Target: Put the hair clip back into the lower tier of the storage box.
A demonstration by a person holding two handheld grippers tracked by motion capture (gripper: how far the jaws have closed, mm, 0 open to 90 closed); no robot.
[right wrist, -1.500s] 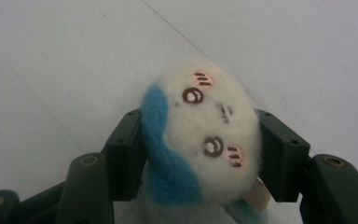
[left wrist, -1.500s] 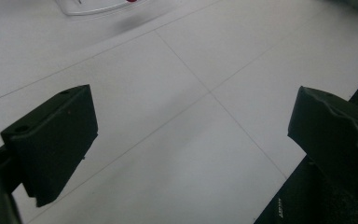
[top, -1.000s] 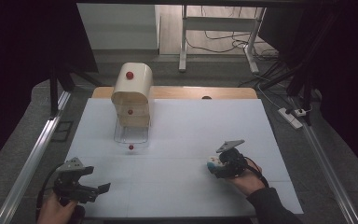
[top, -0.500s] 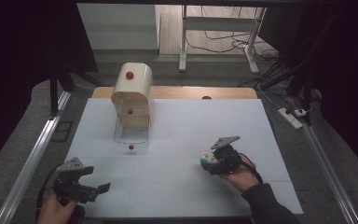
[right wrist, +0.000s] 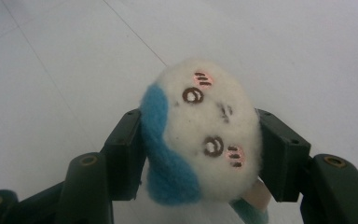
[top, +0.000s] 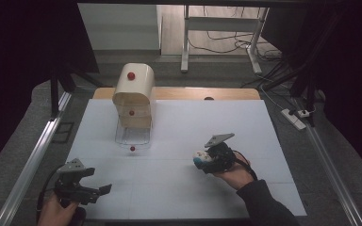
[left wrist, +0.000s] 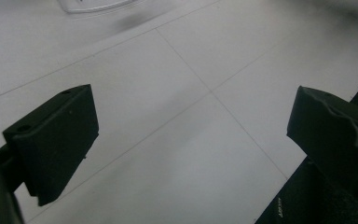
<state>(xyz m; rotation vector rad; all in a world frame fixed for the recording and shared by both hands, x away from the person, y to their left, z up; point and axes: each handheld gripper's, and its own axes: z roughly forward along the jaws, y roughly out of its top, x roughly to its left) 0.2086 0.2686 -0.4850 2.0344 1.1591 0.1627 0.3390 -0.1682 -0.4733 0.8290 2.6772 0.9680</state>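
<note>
Since before, our right gripper (top: 202,158) carries the clamped plush toy (right wrist: 200,135) toward the open drawer (top: 133,136) (placing remains).

A lab: dark curtains (top: 23,42), floor cables (top: 226,21), metal rails (top: 28,165)
</note>
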